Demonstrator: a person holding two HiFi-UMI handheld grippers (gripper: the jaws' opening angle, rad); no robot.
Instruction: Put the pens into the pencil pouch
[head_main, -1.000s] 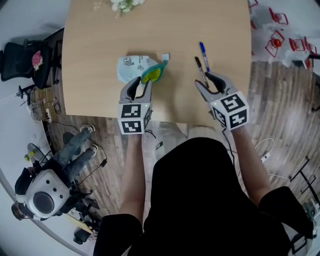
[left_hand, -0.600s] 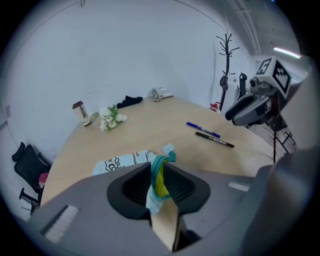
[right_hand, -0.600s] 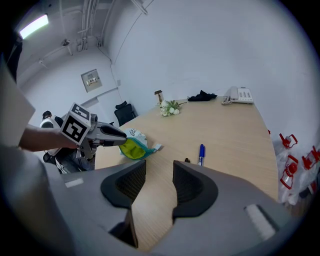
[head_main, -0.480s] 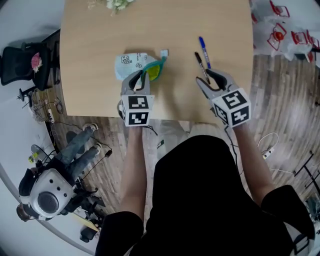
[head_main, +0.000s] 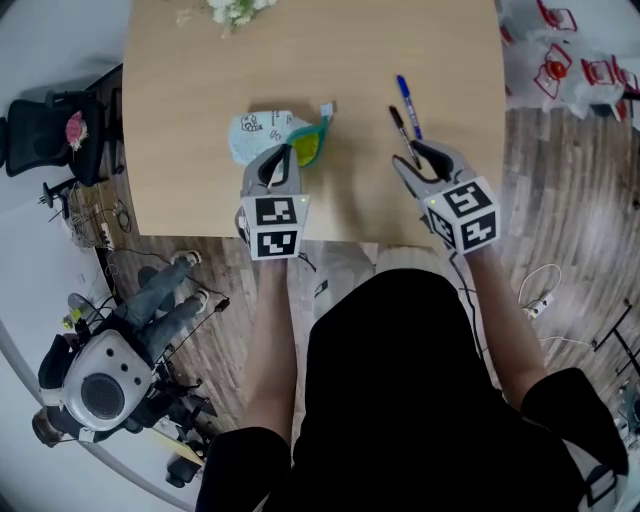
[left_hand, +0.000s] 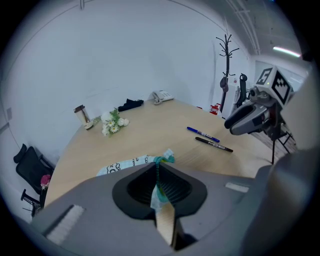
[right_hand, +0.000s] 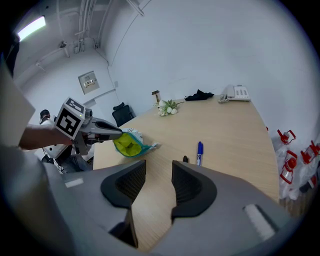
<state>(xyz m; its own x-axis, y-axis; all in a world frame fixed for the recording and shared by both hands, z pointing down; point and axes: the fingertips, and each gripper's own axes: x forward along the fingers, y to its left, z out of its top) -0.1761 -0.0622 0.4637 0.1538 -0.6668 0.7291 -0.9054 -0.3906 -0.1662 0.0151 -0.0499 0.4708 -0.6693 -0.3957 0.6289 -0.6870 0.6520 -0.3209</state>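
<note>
A light-blue printed pencil pouch (head_main: 262, 130) lies on the wooden table (head_main: 200, 180), its yellow-green mouth (head_main: 308, 146) gaping toward the right. My left gripper (head_main: 280, 162) is closing its jaws, and the pouch's teal zipper edge (left_hand: 159, 186) is pinched between the pads. A blue pen (head_main: 407, 105) and a black pen (head_main: 402, 130) lie side by side to the right. My right gripper (head_main: 412, 160) stands open just short of the black pen's near end (right_hand: 185, 159), nothing between its fingers.
White flowers (head_main: 235, 10) lie at the table's far edge, with a telephone (right_hand: 237, 92) and a dark item beyond. The table's near edge runs under both grippers. An office chair (head_main: 50, 125), a robot (head_main: 100, 385) and red-and-white bags (head_main: 570, 65) are on the floor around.
My left gripper's jaws have gone from open beside the pouch's mouth to closed on its edge, and the gripper has rolled slightly. The right gripper and both pens have stayed put.
</note>
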